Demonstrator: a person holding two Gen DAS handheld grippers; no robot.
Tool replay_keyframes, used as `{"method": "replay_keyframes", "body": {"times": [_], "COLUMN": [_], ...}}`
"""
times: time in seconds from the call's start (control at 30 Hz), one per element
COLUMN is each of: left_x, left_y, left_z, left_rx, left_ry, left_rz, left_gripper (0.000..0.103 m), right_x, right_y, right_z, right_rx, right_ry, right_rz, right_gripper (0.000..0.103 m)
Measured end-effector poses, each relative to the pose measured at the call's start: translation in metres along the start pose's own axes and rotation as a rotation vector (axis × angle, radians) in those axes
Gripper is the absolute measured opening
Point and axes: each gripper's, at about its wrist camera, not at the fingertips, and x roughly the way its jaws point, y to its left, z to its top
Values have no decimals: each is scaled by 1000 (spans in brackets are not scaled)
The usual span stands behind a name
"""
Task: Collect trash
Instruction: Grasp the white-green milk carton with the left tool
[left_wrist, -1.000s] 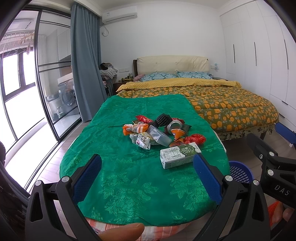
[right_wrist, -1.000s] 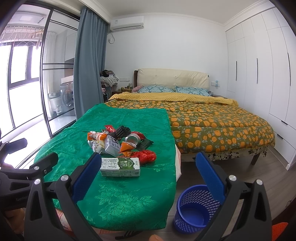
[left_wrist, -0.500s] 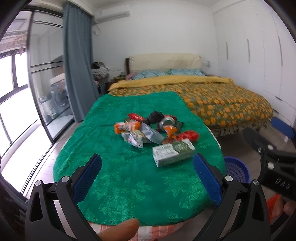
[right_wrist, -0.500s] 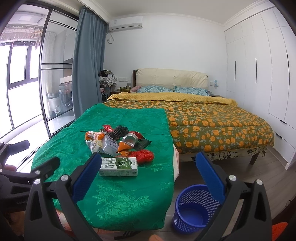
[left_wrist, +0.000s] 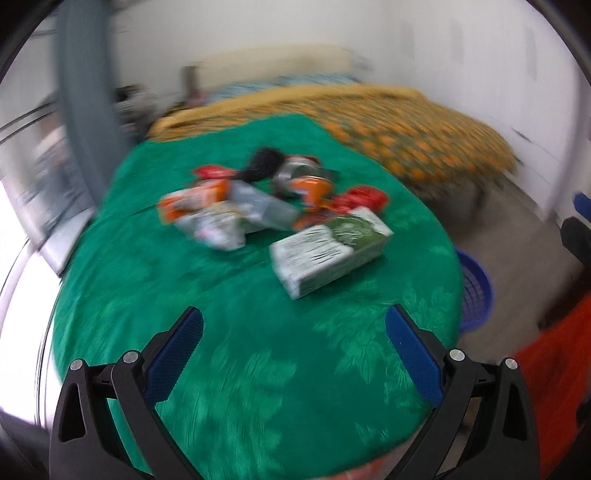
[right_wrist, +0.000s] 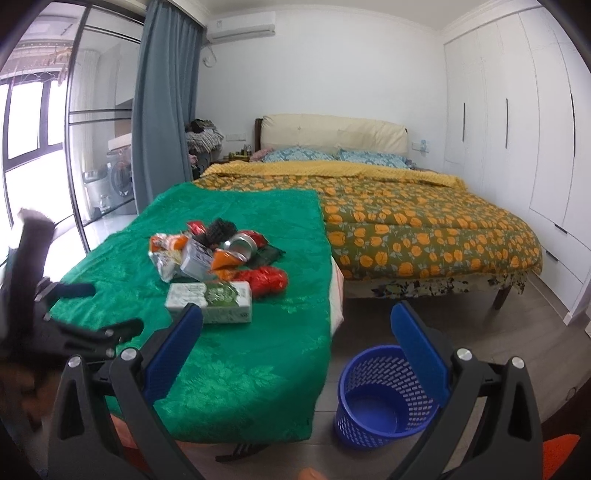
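Right wrist view: sharp; the left wrist view is smeared with blur, so fine detail there cannot be told.
Bed (right_wrist: 424, 221): orange-flowered quilt, at 1 o'clock from the right gripper, beyond the table.
Table (right_wrist: 236, 350): covered by a green patterned cloth; fills the 10 to 12 o'clock side of the right wrist view and nearly all of the left wrist view (left_wrist: 258, 369).
Blue basket (right_wrist: 384, 395): mesh bin on the floor just beside the table's right edge, showing between the right gripper's fingers, nearer the right one; its inside looks bare. In the left wrist view it peeks out at 3 o'clock (left_wrist: 474, 288), past the table edge.
Trash pile (right_wrist: 221, 251): wrappers, a tin, a black item and a red packet heaped mid-table, at 11 o'clock from the right gripper; in the left wrist view (left_wrist: 258, 199) it sits at 12 o'clock, well ahead of the fingertips.
Milk carton (right_wrist: 210, 301): green and white, lying flat on the near side of the pile, touching the red packet. The right gripper's left fingertip overlaps its near edge in the picture; contact cannot be told. In the left wrist view (left_wrist: 328, 254) it lies ahead of the gap, toward the right finger, clear of both.
Left gripper (left_wrist: 293, 350): fingers wide apart over bare cloth, holding nothing.
Right gripper (right_wrist: 297, 347): fingers wide apart, nothing between them but table edge, floor and basket.
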Motion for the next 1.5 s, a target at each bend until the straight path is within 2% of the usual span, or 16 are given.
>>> {"method": "replay_keyframes", "body": {"times": [0.17,0.23,0.33,0.5,0.57,0.6,0.7,0.8,0.9,1.07,1.17,1.23,1.27,1.33,1.37,1.5], "left_x": [55,76,106,122,126,125,119,100,69,26,20,25,29,37,41,64], "left_y": [-12,-14,-15,-18,-24,-26,-28,-22,-4,37,56,62,63,62,62,63], "left_z": [27,33,45,54,55,54,49,41,25,-13,-30,-37,-37,-38,-38,-34], "left_rx": [275,324,392,434,463,476,495,428,270,35,-67,-106,-115,-120,-116,-114], "left_ry": [73,118,145,174,198,209,197,168,133,69,42,49,55,52,49,73], "left_rz": [-107,-154,-128,-167,-191,-201,-189,-168,-170,-71,-16,-6,-7,10,21,40], "left_gripper": [98,98,98,98,88,72,63,58,57,56,55,55,57,77,80,84], "right_x": [14,18,25,32,35,36,39,40,42,52,58,60,61,64,66,97], "right_y": [-11,-14,-16,-15,-15,-14,-13,-15,-20,-22,-13,-6,-3,0,0,1], "right_z": [-9,-11,-17,-26,-28,-29,-31,-31,-32,-37,-40,-41,-42,-42,-41,-37], "right_rx": [29,29,30,18,16,14,13,17,24,39,28,22,23,32,41,24], "right_ry": [38,48,68,98,108,113,123,129,135,165,186,198,203,209,211,287], "right_rz": [-16,-24,-31,-27,-23,-20,-12,-7,-10,-1,24,50,66,94,115,229], "right_gripper": [98,98,98,98,98,98,98,98,98,98,98,98,98,98,98,98]}}
